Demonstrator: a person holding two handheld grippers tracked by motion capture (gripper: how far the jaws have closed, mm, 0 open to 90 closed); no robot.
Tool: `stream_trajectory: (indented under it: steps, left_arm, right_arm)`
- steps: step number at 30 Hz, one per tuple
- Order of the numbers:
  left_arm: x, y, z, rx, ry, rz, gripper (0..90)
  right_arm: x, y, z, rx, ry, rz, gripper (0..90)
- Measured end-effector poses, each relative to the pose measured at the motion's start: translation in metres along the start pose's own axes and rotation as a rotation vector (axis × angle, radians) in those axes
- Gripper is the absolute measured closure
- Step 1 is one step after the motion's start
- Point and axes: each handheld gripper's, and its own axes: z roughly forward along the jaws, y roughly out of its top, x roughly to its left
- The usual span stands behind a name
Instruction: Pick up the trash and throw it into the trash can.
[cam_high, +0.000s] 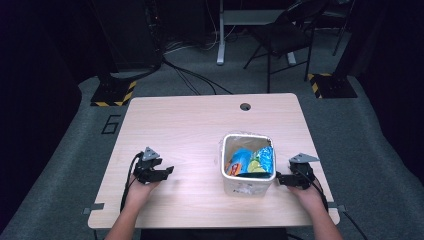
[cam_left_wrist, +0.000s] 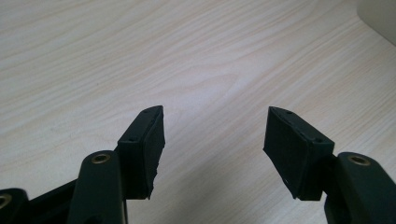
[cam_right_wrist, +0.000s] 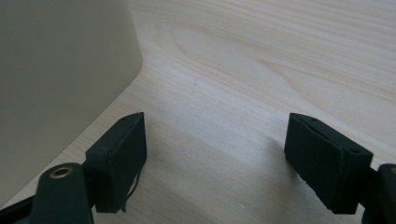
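Jaws spread wide on the left gripper (cam_left_wrist: 215, 140), nothing between, low over bare light-wood table (cam_left_wrist: 140, 56). Spread wide too on the right gripper (cam_right_wrist: 215, 154), empty, just beside the wall of a small white waste bin (cam_right_wrist: 56, 84). Bin plastic-lined, holding colourful wrappers (cam_high: 252, 161), right of table centre.

A light wooden table (cam_high: 190, 125) has a small round hole (cam_high: 245, 106) near its far edge. On it stands a white bin (cam_high: 247, 186) — inside are blue and yellow wrappers (cam_high: 252, 161). Behind, on the grey carpet (cam_high: 380, 150), stands a black folding chair (cam_high: 285, 35) — cables (cam_high: 192, 77) lie nearby.
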Motion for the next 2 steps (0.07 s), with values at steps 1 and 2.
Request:
stream_trajectory:
  steps: [1, 2]
  left_arm:
    - [0.0006, -0.0012, 0.0008, 0.006, 0.004, -0.003, 37.9]
    - [0.0012, -0.0024, 0.0016, 0.002, 0.003, -0.008, 37.9]
  right_arm:
    - [-0.0001, 0.0000, 0.0001, 0.000, -0.004, -0.001, 20.3]
    - [0.0002, 0.0001, 0.0003, -0.002, -0.006, 0.004, 20.3]
